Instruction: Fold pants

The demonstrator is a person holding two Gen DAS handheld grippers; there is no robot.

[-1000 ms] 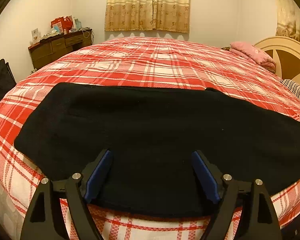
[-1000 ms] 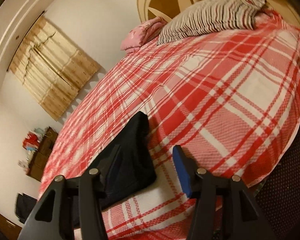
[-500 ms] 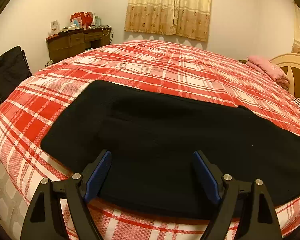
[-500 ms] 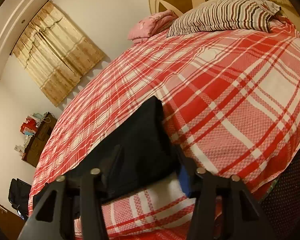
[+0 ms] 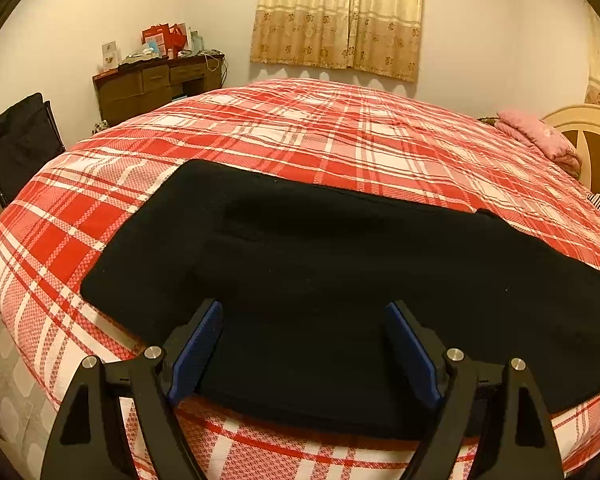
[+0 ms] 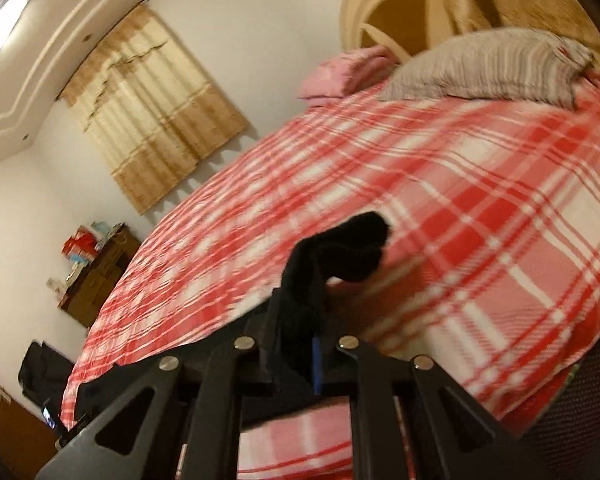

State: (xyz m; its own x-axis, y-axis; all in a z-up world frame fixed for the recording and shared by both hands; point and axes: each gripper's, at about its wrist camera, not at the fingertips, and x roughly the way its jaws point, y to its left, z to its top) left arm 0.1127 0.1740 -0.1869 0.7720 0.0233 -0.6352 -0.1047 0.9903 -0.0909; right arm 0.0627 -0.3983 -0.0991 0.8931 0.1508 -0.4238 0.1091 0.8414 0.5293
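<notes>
Black pants (image 5: 340, 272) lie spread flat across the near part of a red and white plaid bed (image 5: 340, 136). My left gripper (image 5: 302, 336) is open, its blue-padded fingers held just above the pants' near edge, holding nothing. In the right wrist view, my right gripper (image 6: 300, 332) is shut on one end of the black pants (image 6: 340, 248), which bunches up and sticks out past the fingers, lifted off the bed (image 6: 480, 200). That view is motion-blurred.
A pink folded blanket (image 5: 540, 140) and a striped pillow (image 6: 480, 68) lie by the cream headboard (image 5: 592, 136). A wooden desk with clutter (image 5: 156, 84) and a black chair (image 5: 20, 140) stand by the far wall. Curtains (image 5: 336, 16) hang behind the bed.
My right gripper moved onto the end of the pants, closed on it and lifted it. My left gripper shifted left along the near edge and stayed open.
</notes>
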